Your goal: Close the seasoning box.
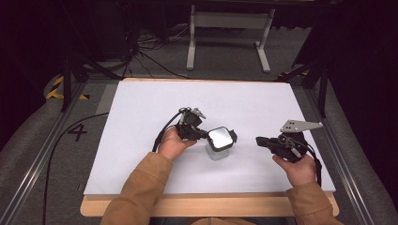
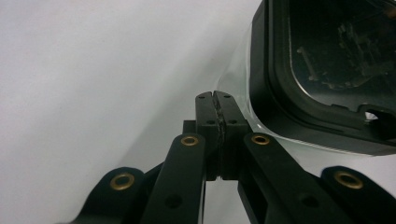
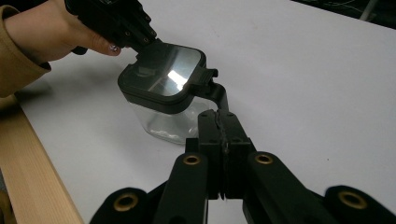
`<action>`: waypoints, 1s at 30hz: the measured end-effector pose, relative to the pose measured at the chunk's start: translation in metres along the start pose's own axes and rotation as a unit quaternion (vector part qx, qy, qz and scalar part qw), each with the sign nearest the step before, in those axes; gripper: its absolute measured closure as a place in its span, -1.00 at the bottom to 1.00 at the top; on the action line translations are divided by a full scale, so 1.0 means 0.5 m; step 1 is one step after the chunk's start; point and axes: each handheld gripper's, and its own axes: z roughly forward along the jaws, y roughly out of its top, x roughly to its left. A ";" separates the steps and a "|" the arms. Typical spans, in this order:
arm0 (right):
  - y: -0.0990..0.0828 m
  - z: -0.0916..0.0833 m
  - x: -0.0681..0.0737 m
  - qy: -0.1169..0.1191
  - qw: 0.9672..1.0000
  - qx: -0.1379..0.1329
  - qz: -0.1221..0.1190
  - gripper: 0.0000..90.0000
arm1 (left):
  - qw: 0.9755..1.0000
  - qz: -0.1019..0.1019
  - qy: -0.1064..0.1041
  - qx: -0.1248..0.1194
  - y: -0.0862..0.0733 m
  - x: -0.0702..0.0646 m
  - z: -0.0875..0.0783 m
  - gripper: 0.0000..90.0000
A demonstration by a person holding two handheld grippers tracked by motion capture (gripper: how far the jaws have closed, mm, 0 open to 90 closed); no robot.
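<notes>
Container (image 1: 219,144), clear-walled with a black latching lid, stands upright on the white table (image 1: 141,108). Left gripper (image 1: 202,134), jaws pressed together and holding nothing, rests against its lid edge, apparently to steady it. Right gripper (image 1: 259,140), likewise closed and empty, waits near its latch side

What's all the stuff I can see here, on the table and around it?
Container: one, clear body with a black lid, near the middle of the table, between the two grippers.
Table: one, white top with a wooden front edge.
Stand: one, pale grey, on the floor behind the table.
Cables: several, black, on the floor at the back left.
Left gripper: one, black, jaws shut with nothing between them, tips at the container's lid edge.
Right gripper: one, black, jaws shut, to the container's right, apart from it.
Sleeves: two, tan.
</notes>
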 end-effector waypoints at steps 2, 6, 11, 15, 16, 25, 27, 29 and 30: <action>0.000 0.000 0.000 0.001 1.000 0.000 0.000 0.99 | 1.000 -0.004 -0.005 0.002 0.000 0.001 0.000 1.00; 0.000 0.000 0.000 0.003 1.000 -0.001 0.001 0.99 | 1.000 -0.005 -0.012 0.009 -0.002 0.001 -0.002 1.00; 0.002 -0.001 -0.001 0.005 1.000 -0.003 -0.001 0.98 | 1.000 -0.004 -0.018 0.018 -0.003 -0.004 -0.004 1.00; 0.004 0.003 -0.002 0.008 1.000 -0.004 -0.001 0.99 | 0.999 0.002 -0.028 0.033 -0.006 -0.012 -0.009 1.00; 0.004 0.003 -0.002 0.008 1.000 -0.004 -0.001 0.99 | 0.999 0.002 -0.028 0.033 -0.006 -0.012 -0.009 1.00; 0.012 0.014 0.001 0.018 1.000 -0.001 -0.007 0.98 | 0.996 0.020 -0.045 0.073 -0.007 -0.044 -0.015 1.00; 0.013 0.017 0.001 0.020 1.000 -0.002 -0.005 0.98 | 0.995 0.028 -0.051 0.083 -0.007 -0.052 -0.013 1.00; 0.013 0.020 0.001 0.022 1.000 0.000 -0.007 0.99 | 0.993 0.036 -0.059 0.095 -0.007 -0.058 -0.012 1.00; 0.014 0.022 0.001 0.024 1.000 0.000 -0.005 0.98 | 0.992 0.038 -0.059 0.100 -0.007 -0.062 -0.010 0.99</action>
